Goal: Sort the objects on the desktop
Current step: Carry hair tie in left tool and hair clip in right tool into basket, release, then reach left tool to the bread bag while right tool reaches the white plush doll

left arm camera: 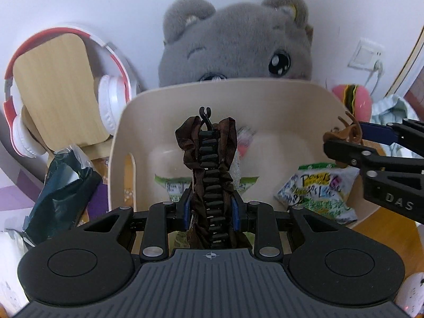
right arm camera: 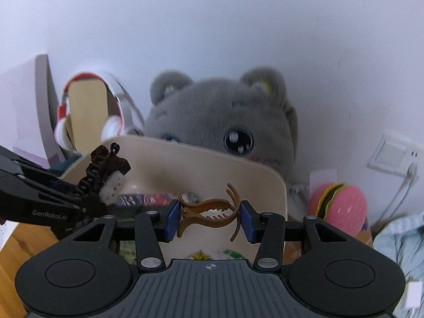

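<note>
readable writing first: "genrobot.ai" is printed on the left gripper (right arm camera: pixel 87 198) where it enters the right wrist view, and "das" on the right gripper (left arm camera: pixel 344 143) where it enters the left wrist view; the snack packet (left arm camera: pixel 316 192) has green and yellow lettering that may begin "powels", though it is too warped to read with confidence; two hair clips are in play, one per gripper; the left gripper (left arm camera: pixel 210 212) is clamped on a black toothed hair clip (left arm camera: pixel 210 175) wrapped in dark brown ruffled fabric, held upright over the beige tub (left arm camera: pixel 265 95); the right gripper (right arm camera: pixel 209 218) grasps a brown claw clip (right arm camera: pixel 209 212) between its blue pads (right arm camera: pixel 171 220), held crosswise above the near rim of the same tub (right arm camera: pixel 267 180); inside the tub lie the snack packet at the right, a second green-and-white packet (left arm camera: pixel 172 185) under the black clip, and a small pink-and-white wrapper (left arm camera: pixel 245 143) further back; behind the tub sits one grey plush cat (left arm camera: pixel 238 42); to its left one pair of red-and-white headphones (left arm camera: pixel 111 100) hangs over a light wooden stand (left arm camera: pixel 55 90); a dark green foil bag (left arm camera: pixel 63 185) lies beside the tub's left wall; one pink burger toy (right arm camera: pixel 341 206) sits to the right, below a white wall socket (right arm camera: pixel 394 156).
</note>
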### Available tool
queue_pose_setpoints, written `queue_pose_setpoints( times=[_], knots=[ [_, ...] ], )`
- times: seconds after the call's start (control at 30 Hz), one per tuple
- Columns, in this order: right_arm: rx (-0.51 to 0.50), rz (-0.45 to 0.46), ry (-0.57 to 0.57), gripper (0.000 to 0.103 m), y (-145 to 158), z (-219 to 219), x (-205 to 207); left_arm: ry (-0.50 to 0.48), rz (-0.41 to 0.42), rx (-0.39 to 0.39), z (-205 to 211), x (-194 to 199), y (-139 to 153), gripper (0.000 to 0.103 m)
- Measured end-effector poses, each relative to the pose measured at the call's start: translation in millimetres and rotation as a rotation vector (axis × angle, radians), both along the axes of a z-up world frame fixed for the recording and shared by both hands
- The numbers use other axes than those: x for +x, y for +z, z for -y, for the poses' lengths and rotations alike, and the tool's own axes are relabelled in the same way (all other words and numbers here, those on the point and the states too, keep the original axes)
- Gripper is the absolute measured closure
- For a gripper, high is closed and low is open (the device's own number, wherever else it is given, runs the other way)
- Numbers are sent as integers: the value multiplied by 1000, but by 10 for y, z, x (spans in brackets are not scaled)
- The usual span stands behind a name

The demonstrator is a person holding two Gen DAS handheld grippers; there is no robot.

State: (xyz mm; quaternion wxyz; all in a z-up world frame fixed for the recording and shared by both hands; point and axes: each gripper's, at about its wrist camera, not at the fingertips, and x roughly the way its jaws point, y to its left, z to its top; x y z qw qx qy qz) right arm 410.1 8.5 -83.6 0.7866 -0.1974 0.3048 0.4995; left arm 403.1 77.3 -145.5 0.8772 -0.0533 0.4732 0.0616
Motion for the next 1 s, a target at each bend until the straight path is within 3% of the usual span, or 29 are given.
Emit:
queue_pose_setpoints(
  times=[0.3,0.37,0.43,0.5,0.6,0.7,0.83,1.0],
  knots=[
    [-94,-22,-26,58,-336,-106,-23,-7,-30,31,36,60,-77,73],
    [-109,-27,-23,58,-362,-113,-33,-7,-33,50,55,47,-73,67],
    [-118,-24,-28,47,-366,-104,-41,0,-24,66,65,17,-57,47],
    [-105,-26,-29,39,-341,-79,-50,9,-1,73,69,-30,-18,40],
    [-98,-1,-32,25,-285,-50,-76,18,13,76,67,-70,55,37],
    [-87,10,-24,20,-213,-3,-103,24,28,81,61,-130,142,35],
    [-44,13,-24,5,-82,111,-154,27,58,98,47,-283,272,35],
    [8,3,-20,2,48,279,-227,37,82,106,-3,-520,399,35]
  ],
)
